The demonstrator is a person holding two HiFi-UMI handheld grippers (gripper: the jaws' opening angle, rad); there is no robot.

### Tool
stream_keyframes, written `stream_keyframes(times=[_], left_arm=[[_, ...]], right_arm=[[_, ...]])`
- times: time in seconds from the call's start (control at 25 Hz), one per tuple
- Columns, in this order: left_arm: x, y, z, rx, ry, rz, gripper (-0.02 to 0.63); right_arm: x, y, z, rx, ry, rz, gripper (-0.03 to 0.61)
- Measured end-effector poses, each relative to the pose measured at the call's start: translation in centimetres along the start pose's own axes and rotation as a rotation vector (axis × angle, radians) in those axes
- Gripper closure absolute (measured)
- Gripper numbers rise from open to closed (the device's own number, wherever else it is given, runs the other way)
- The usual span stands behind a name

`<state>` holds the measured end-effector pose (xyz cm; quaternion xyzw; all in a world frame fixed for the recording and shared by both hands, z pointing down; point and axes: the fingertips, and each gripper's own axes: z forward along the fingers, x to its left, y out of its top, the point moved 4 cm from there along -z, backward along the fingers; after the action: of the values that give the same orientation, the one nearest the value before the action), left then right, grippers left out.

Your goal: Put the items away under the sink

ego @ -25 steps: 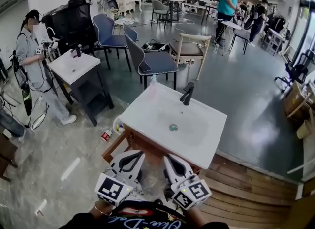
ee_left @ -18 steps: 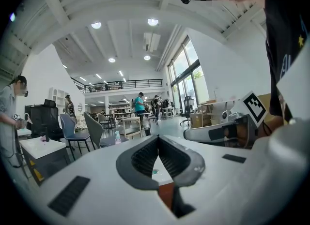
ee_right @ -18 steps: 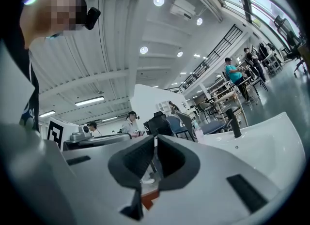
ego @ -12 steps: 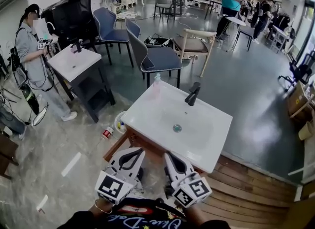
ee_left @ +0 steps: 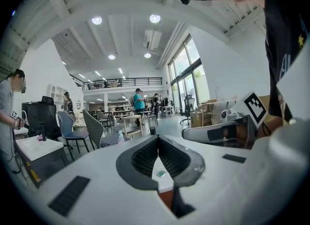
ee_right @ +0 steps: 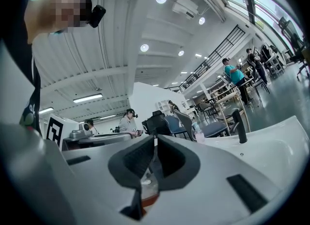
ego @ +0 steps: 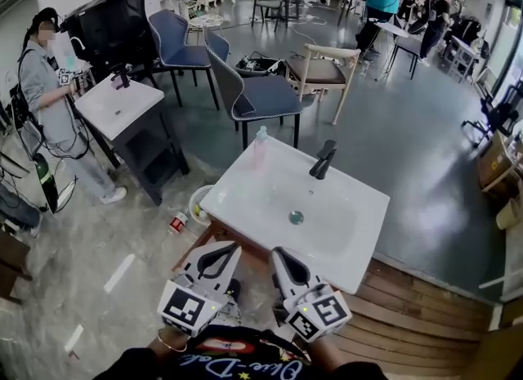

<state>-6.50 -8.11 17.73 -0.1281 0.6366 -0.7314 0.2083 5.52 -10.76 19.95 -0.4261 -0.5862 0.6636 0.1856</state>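
A white sink basin (ego: pixel 270 194) with a black faucet (ego: pixel 324 159) sits on a wooden cabinet just ahead of me. A pink soap bottle (ego: pixel 260 148) stands on its far left corner. On the floor left of the cabinet lie a small red-and-white can (ego: pixel 177 223) and a round white object (ego: pixel 198 203). My left gripper (ego: pixel 230 249) and right gripper (ego: pixel 277 254) are held side by side below the basin's near edge. Both are shut with nothing between their jaws (ee_left: pixel 157 139) (ee_right: pixel 155 142). The cabinet's inside is hidden.
A second white sink on a dark cabinet (ego: pixel 122 105) stands at the left, with a person (ego: pixel 45 84) beside it. Grey and blue chairs (ego: pixel 253 96) stand behind my sink. A raised wooden deck (ego: pixel 425 321) runs along the right. More people and tables are far back.
The sink and room have slid slightly right and grown a little in the head view. Both grippers keep their place side by side and stay shut.
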Motion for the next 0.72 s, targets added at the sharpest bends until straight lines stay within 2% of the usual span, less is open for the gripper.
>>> stream_keyframes(times=[0.12,0.2,0.72], left_arm=[[0.8,0.0,0.7,0.000,-0.010,0.005,0.604],[1.3,-0.1,1.0,0.001,-0.010,0.005,0.604],[6.3,-1.3,2.0,0.019,0.031,-0.033,0.604]], right_arm=[[-0.5,0.0,1.2,0.007,-0.003,-0.001,0.558],[-0.9,-0.1,1.7,0.014,-0.001,0.000,0.527],[-3.0,-0.4,7.2,0.061,-0.011,-0.007,0.514]])
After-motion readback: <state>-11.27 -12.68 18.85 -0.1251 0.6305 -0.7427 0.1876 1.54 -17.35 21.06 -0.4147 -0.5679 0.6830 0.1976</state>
